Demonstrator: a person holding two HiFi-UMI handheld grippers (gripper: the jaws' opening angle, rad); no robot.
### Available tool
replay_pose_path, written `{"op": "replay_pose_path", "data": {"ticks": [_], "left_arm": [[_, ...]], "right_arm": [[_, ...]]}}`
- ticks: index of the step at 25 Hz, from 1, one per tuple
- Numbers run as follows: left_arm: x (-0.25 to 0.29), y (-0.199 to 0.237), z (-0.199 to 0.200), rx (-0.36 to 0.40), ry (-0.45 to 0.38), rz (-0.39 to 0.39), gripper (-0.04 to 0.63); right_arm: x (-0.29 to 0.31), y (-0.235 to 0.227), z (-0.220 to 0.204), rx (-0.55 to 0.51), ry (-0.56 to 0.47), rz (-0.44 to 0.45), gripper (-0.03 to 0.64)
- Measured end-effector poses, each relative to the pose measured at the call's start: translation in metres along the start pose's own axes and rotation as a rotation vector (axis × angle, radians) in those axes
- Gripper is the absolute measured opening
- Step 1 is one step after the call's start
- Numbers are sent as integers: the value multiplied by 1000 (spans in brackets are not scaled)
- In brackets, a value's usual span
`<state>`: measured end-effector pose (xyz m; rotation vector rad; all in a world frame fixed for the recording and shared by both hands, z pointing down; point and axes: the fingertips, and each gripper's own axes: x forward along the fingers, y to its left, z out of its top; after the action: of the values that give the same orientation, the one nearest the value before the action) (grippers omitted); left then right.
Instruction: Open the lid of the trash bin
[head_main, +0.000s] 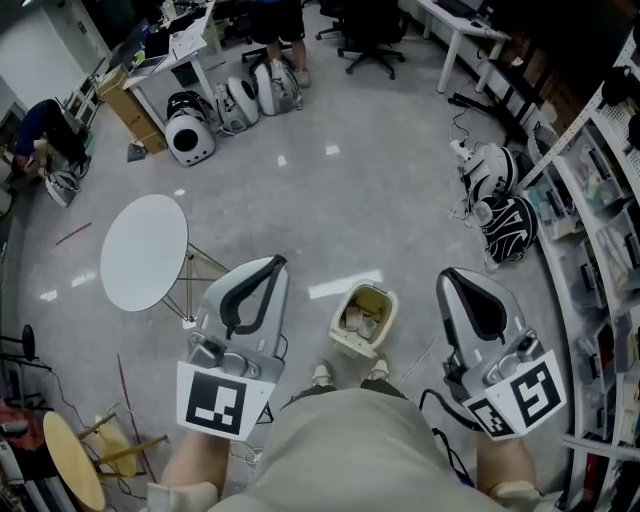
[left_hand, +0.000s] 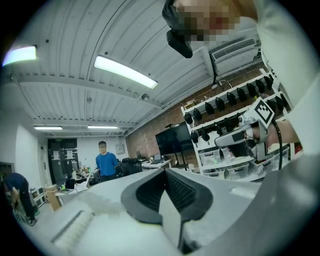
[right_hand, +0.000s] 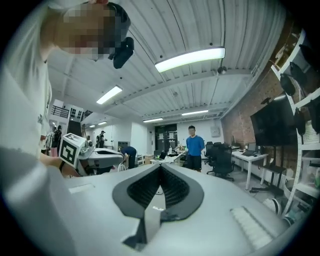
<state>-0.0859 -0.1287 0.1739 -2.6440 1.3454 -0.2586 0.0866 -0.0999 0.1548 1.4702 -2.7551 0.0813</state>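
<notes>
The person stands in an open workroom with both arms drawn in close to the body. The left gripper (head_main: 275, 262) is closed, its two dark jaws meeting at the tips with nothing between them. The right gripper (head_main: 448, 275) is closed in the same way and is also empty. Both are held up in the air at about the same height, well apart from each other and well above the floor. Each gripper view looks out across the room and up at the ceiling lights, not down.

The trash bin (head_main: 365, 320) stands on the grey floor just in front of the person's shoes (head_main: 322, 375). In the head view it lies between the two grippers, and neither one touches it. It is a small cream-coloured bin. From above its inside is open to view, with pale crumpled stuff in it. I cannot tell how the lid itself sits.

A round white table (head_main: 145, 250) stands on the floor to the left of the bin, well apart from it. Shelves (head_main: 600, 200) full of gear run along the right side. Farther back in the room stands a person in a blue shirt (right_hand: 194, 147), near some desks and black office chairs (right_hand: 220, 160).
</notes>
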Motion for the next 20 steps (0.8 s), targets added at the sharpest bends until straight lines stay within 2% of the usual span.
{"op": "replay_pose_path", "data": {"ticks": [6, 20], "left_arm": [[-9, -2, 9, 21, -14, -7, 2], [-17, 6, 10, 12, -18, -4, 2]], "right_arm": [[-3, 9, 9, -16, -17, 6, 3], [4, 21, 9, -13, -16, 23, 3]]}}
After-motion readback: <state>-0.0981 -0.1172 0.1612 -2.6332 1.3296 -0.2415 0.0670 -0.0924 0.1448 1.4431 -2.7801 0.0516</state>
